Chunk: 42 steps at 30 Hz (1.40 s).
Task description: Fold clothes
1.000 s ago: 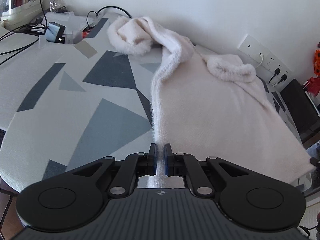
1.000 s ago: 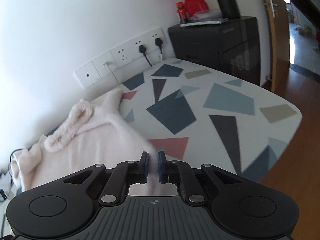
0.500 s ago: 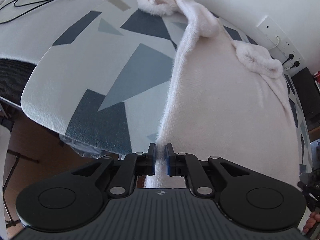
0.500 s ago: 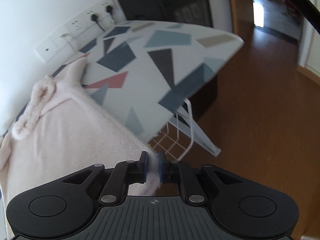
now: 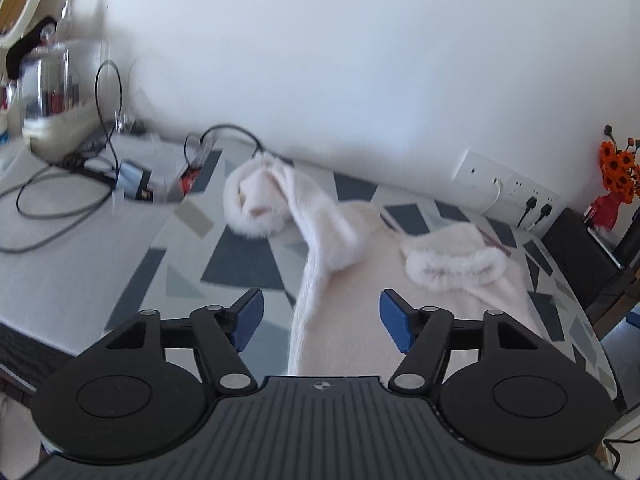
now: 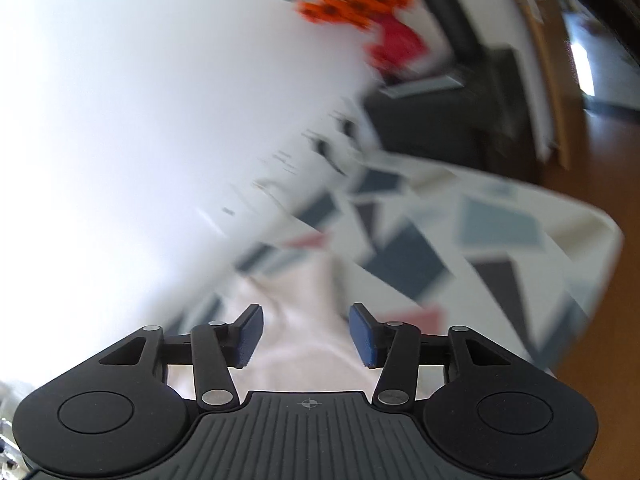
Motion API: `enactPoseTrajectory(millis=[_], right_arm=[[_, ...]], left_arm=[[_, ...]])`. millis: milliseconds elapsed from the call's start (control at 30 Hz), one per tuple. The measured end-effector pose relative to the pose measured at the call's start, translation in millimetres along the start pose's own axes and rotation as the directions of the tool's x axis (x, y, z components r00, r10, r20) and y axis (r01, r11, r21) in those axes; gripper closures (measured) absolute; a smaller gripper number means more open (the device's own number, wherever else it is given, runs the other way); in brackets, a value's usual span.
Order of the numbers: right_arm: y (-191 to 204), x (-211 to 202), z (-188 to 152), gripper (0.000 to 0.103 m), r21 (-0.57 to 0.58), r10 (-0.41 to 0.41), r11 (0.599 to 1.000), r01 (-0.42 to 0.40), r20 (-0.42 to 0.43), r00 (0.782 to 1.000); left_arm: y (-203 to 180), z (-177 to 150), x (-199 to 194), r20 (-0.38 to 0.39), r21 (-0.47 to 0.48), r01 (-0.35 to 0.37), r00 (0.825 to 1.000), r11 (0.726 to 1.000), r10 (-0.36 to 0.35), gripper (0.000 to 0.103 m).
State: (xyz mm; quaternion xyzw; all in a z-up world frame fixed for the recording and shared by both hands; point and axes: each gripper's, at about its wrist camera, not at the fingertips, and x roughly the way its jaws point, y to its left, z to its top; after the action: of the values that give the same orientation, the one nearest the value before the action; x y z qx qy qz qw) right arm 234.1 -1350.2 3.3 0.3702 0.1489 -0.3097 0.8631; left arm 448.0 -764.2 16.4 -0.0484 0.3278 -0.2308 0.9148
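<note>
A pale pink fluffy sweater (image 5: 360,280) lies on the patterned ironing board (image 5: 240,268), one sleeve (image 5: 260,204) bunched at the far left and a fluffy collar (image 5: 452,268) at the right. My left gripper (image 5: 322,326) hovers above the sweater's near hem, its jaws opening, blue pads clear of the cloth. The right wrist view is motion-blurred. There my right gripper (image 6: 306,334) is above the sweater (image 6: 304,344) too, jaws opening, with nothing pressed between the pads.
Cables (image 5: 60,200) and small devices clutter the white surface at the left. Wall sockets (image 5: 508,188) sit behind the board. A red vase with orange flowers (image 5: 616,184) stands on a black cabinet (image 5: 588,248) at the right. Wooden floor (image 6: 600,184) lies beyond the board's end.
Both grippers were shut on the sweater's near hem; now both have let go, their jaws apart, and both have risen above the board. The hem lies released.
</note>
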Motion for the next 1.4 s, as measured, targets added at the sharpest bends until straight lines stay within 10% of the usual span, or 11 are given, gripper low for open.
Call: enactPoseTrajectory(millis=[133, 400, 733, 967, 1067, 1133, 1300, 1400], right_arm=[[30.6, 38.6, 14.5, 0.044, -0.089, 0.03, 0.996, -0.028, 0.024, 0.999], [44.5, 142.8, -44.8, 0.043, -0.47, -0.055, 0.883, -0.014, -0.133, 0.989], [51.2, 219.2, -91.7, 0.038, -0.75, -0.019, 0.64, -0.17, -0.236, 0.972], [47.2, 247.1, -98.4, 0.045, -0.789, -0.03, 0.576, -0.215, -0.283, 0.959], [43.6, 252.8, -98.3, 0.056, -0.776, -0.029, 0.595, -0.212, -0.284, 0.958], [40.9, 254.0, -91.2, 0.09, -0.751, -0.025, 0.627, -0.208, -0.286, 0.958], [21.0, 229.1, -47.0, 0.096, -0.661, -0.023, 0.743, -0.103, -0.179, 0.984], [-6.1, 206.4, -13.1, 0.096, -0.549, -0.06, 0.836, 0.003, -0.086, 0.995]], left_arm=[[-23.1, 21.4, 12.2, 0.066, 0.122, -0.039, 0.997, 0.992, 0.031, 0.008], [-109.5, 16.1, 113.6, -0.02, 0.406, -0.002, 1.0, 0.914, 0.011, 0.008], [-227.2, -46.0, 256.7, -0.128, 0.802, 0.093, 0.992, 0.59, 0.019, 0.009], [-229.2, -56.2, 294.8, -0.19, 0.819, 0.13, 0.98, 0.559, 0.051, 0.029], [-226.4, -51.1, 299.0, -0.223, 0.798, 0.165, 0.975, 0.58, 0.028, 0.072], [-220.7, -38.2, 296.5, -0.256, 0.74, 0.204, 0.967, 0.641, -0.012, 0.085], [-183.4, 33.8, 277.9, -0.352, 0.305, 0.314, 0.914, 0.899, -0.2, 0.094], [-146.5, 68.6, 261.3, -0.331, -0.028, 0.364, 0.876, 0.931, -0.352, 0.1]])
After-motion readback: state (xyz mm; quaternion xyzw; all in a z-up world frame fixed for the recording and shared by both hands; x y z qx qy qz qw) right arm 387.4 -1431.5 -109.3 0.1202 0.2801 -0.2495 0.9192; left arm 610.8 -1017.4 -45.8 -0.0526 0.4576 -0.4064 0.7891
